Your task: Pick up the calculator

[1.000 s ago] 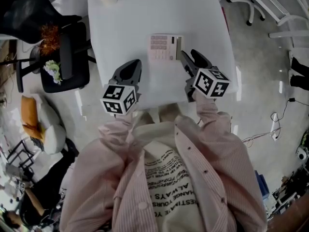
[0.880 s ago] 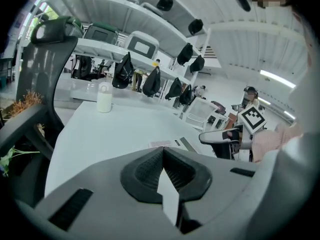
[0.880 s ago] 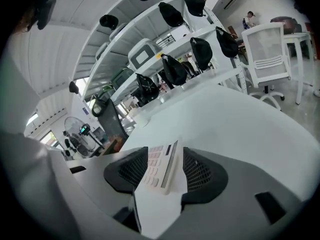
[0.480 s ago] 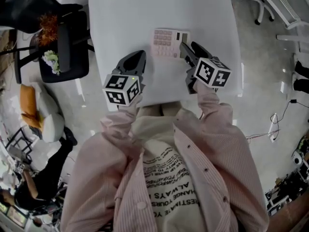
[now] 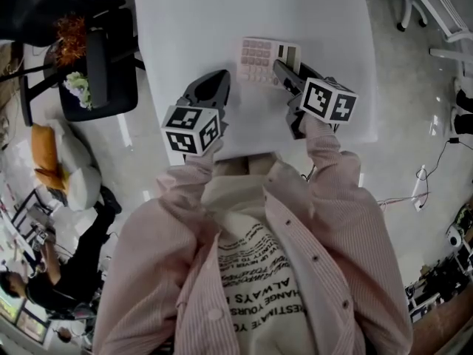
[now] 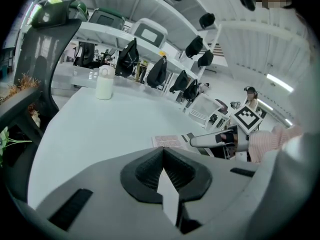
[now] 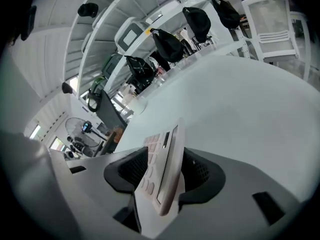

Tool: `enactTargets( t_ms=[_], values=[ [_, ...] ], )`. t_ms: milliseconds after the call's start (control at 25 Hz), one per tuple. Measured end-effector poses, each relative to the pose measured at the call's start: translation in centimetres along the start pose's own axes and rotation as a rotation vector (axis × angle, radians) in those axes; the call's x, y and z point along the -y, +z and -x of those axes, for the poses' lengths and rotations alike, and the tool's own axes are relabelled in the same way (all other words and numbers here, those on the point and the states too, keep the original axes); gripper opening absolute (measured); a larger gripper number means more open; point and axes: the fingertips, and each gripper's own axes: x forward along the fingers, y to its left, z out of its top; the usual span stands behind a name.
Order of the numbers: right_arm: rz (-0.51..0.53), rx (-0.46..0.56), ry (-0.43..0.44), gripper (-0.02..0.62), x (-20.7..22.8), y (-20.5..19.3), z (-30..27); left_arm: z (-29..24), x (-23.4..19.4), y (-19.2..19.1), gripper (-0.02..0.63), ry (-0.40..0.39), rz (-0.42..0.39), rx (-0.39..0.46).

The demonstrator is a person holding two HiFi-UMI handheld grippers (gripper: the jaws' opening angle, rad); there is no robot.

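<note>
Looks like you're mid-grab: your right gripper (image 5: 290, 76) is clamped on the calculator (image 7: 164, 171), tilted between its jaws, so lift steadily off the table (image 5: 192, 21); the left gripper (image 6: 162, 156) is pinched shut on nothing.

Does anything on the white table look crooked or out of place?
Only the pink rectangular calculator: it is tilted rather than lying flat on the white table, because the right gripper is clamped on its edge.

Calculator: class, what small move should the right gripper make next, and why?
Probably raise the right gripper straight up. Its fingers are closed on the calculator, which is tilted on edge over the white table. The left gripper is shut and empty.
</note>
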Motion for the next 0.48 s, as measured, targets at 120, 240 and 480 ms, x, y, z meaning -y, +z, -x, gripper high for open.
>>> enactTargets(
  t_ms=[120,240,480],
  values=[
    [-0.025,-0.036,0.013,0.189,0.0,-0.6,-0.3,-0.2,0.2,0.0,0.002,-0.011,0.001,-0.01],
    [-0.05,-0.063,0.024,0.188,-0.1,-1.1,-0.6,-0.3,0.3,0.0,0.002,-0.019,0.004,-0.016],
    [-0.123,-0.061,0.022,0.137,0.4,-1.1,-1.1,-0.7,-0.2,-0.1,0.002,-0.031,0.012,-0.026]
  ],
)
